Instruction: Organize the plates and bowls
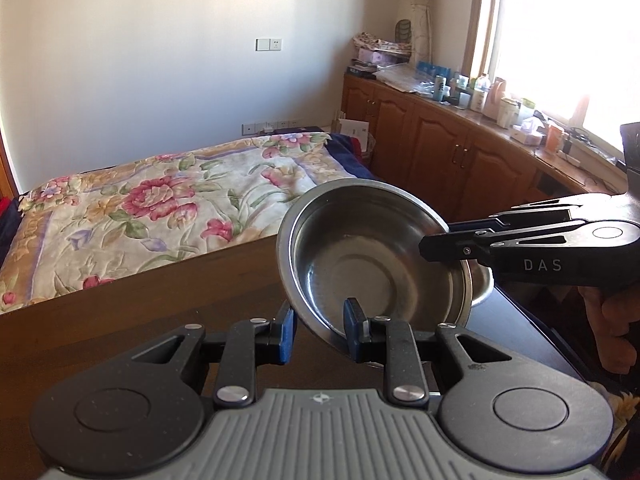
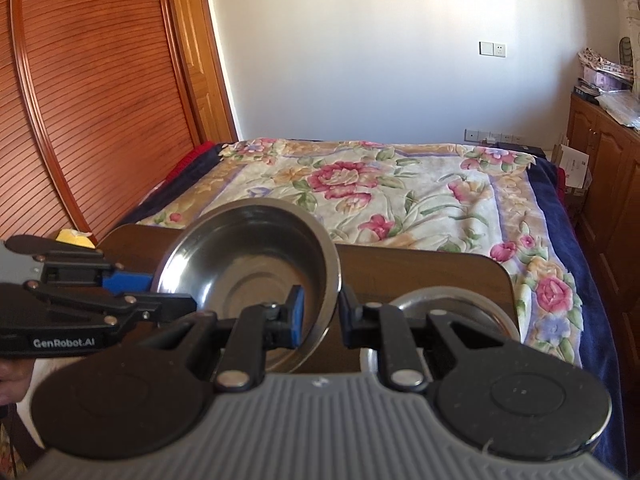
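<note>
A round stainless-steel bowl [image 1: 376, 256] is held tilted above the dark brown wooden bench [image 1: 152, 312], gripped from two sides at once. In the left wrist view, the left gripper [image 1: 320, 330] sits at the bowl's near rim: its jaws are narrow, one blue-padded finger [image 1: 287, 330] outside the wall and the other inside the bowl, pinching the rim between them. The right gripper [image 1: 440, 246] comes in from the right side of that view, black with white lettering, its closed jaws clamped on the bowl's right rim; part of a hand [image 1: 612, 320] shows beneath it.

In the right wrist view, the same bowl [image 2: 256, 264] tips toward the camera, its open face showing concentric rings on the bottom. The right gripper [image 2: 320, 316] holds the rim with narrow jaws, a blue pad [image 2: 296, 314] inside the bowl and the other finger outside. The left gripper [image 2: 160, 298] reaches in from the left of that view and bites the opposite rim.

A second stainless-steel bowl [image 2: 456, 312] rests on the bench just to the right of the held one, partly hidden behind the right gripper's finger. Beyond the bench lies a bed with a floral quilt [image 2: 392, 196], with a slatted wooden door [image 2: 100, 100] to the far left and wooden cabinets [image 1: 440, 148] under a window on the right.
</note>
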Tool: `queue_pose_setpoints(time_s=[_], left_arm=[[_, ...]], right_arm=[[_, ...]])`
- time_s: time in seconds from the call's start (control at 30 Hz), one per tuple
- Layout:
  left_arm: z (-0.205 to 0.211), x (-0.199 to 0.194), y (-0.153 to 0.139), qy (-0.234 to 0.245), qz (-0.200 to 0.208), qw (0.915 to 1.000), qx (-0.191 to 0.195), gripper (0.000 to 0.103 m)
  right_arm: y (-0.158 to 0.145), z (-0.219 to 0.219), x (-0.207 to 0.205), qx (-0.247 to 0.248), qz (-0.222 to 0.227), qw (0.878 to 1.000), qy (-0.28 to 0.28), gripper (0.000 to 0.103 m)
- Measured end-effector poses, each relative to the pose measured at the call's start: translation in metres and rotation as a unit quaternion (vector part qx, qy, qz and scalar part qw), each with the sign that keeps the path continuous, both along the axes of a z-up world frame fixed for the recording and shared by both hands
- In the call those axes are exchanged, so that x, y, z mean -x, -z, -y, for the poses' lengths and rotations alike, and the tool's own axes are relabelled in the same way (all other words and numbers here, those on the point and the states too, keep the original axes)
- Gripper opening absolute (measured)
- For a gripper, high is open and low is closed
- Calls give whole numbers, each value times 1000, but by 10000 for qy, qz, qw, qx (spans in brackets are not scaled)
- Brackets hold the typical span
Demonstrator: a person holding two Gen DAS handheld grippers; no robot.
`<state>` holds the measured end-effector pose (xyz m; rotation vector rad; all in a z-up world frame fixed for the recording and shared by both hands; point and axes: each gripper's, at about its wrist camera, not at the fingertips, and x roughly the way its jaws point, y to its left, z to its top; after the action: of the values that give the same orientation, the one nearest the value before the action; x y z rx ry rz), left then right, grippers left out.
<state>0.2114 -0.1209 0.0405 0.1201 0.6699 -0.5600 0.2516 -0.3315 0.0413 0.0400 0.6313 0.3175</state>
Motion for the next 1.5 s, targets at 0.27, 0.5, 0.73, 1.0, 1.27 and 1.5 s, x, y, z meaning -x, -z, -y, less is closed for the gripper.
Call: queue_pose_setpoints(time_s=[0.27, 0.5, 0.73, 1.0, 1.27, 1.5], left_arm=[[-5, 19, 2, 40, -23, 10000, 50, 28], [-10, 41, -2, 106, 0, 9998, 147, 28], [-21, 68, 0, 131, -21, 9998, 151, 28], [-37, 98, 9, 148, 69, 9996, 251, 28], [-52, 114, 34, 16, -36, 9995, 317, 28], [-59, 121, 38, -84, 89, 9994, 334, 28]], right_arm=[[-1, -1, 19, 7, -9, 10000, -29, 20], [-1, 0, 36, 8, -42, 10000, -20, 20], [1, -3, 59, -118, -47, 9999, -49, 20], [11, -10, 88, -299, -82, 9995, -114, 20], [30, -15, 107, -580, -121, 9980, -237, 20], [35, -21, 116, -626, -73, 9976, -294, 20]])
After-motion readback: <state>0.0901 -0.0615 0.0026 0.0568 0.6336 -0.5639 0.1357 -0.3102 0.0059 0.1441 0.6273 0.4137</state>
